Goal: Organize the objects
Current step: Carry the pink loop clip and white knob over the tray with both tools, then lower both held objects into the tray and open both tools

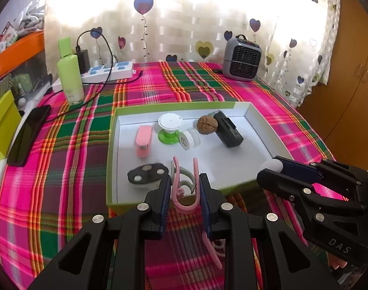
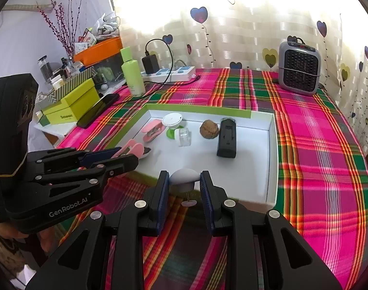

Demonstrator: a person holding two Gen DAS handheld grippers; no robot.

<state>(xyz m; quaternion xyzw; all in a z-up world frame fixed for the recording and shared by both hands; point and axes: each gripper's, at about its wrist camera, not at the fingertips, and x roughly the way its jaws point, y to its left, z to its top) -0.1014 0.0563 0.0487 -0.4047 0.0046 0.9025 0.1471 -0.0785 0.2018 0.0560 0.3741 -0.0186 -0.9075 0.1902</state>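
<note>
At the lower centre of the left wrist view, the left claw (image 1: 185, 193) stands narrow, its blue pads pinching a pink clip (image 1: 184, 191) over the near rim of the white tray (image 1: 232, 169) (green outside). The clip's tail runs out of sight behind a finger. In the right wrist view the right claw (image 2: 184, 186), also narrow, grips a pale mushroom-shaped knob (image 2: 184, 178) at lower centre; its thin pin is blurred.
</note>
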